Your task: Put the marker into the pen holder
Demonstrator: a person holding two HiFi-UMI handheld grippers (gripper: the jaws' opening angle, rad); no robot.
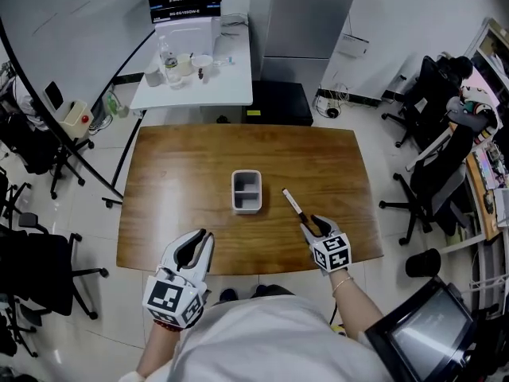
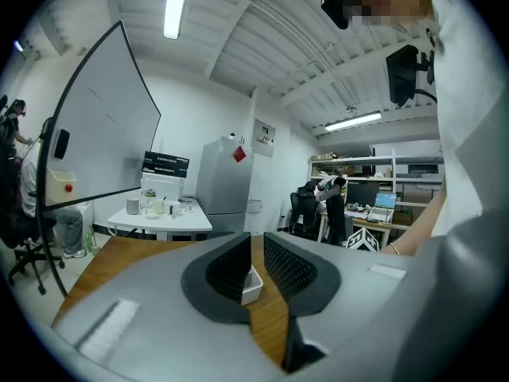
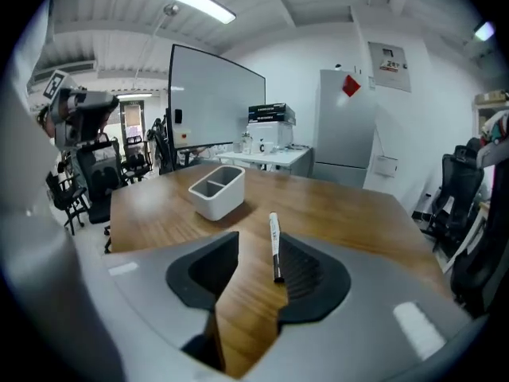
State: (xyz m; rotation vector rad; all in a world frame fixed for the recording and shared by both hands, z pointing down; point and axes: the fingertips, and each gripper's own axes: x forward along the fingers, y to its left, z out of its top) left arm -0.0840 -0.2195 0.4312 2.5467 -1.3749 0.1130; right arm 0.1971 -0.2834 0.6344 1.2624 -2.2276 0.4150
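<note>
Head view gives me the wooden bench [image 1: 175,213] first, filling the middle of the room. My left gripper [image 1: 195,245] hangs over its near edge. In the left gripper view, this gripper [image 2: 256,249] has its jaws standing only a narrow gap apart, with nothing between them. My right gripper [image 1: 316,228] sits low at the near right of the bench. In the right gripper view, its jaws stand wide apart around the marker's near end, not pressing on it.

The white pen holder [image 1: 246,191], with 2 compartments, stands upright at the bench's centre. The marker [image 1: 292,203] lies flat on the wood just right of the holder and apart from it. It is slanted, and its dark end rests alongside the right jaw's pad.
</note>
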